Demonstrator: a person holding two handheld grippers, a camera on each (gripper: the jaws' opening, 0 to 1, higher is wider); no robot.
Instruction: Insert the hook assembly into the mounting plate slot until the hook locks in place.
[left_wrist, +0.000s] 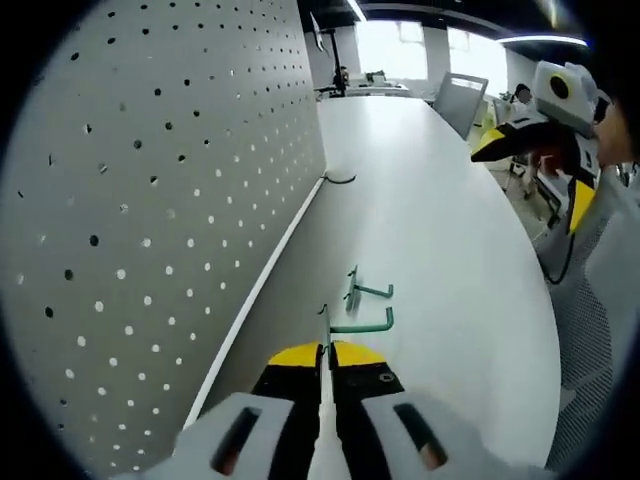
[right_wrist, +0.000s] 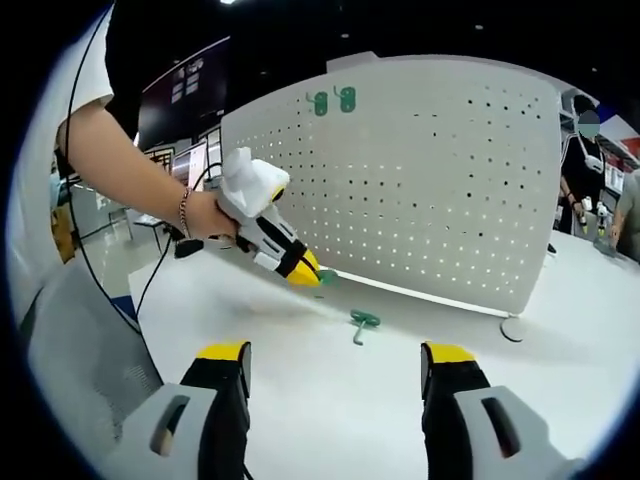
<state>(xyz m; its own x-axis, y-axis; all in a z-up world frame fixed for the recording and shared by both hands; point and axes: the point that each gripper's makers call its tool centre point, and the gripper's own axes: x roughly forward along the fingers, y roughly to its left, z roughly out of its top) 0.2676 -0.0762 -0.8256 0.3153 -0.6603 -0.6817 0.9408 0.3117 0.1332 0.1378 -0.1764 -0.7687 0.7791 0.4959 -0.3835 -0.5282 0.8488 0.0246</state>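
Observation:
A white pegboard (left_wrist: 150, 200) (right_wrist: 440, 180) stands upright on the white table (left_wrist: 450, 260). My left gripper (left_wrist: 326, 350) (right_wrist: 308, 272) is low over the table near the board's foot, shut on a green hook (left_wrist: 362, 324) (right_wrist: 327, 276) that sticks out past its yellow tips. A second green hook (left_wrist: 366, 292) (right_wrist: 361, 322) lies loose on the table just beyond it. My right gripper (right_wrist: 335, 362) (left_wrist: 530, 140) is held back from the board, open with nothing between its jaws. Two more green hooks (right_wrist: 333, 101) hang near the board's top edge.
A person's hand and bare arm (right_wrist: 150, 180) hold the left gripper. A black cable (left_wrist: 340, 179) curls at the board's far end. A round disc (right_wrist: 513, 328) lies by the board's right foot. Chairs (left_wrist: 458, 98) and people (right_wrist: 583, 170) are beyond the table.

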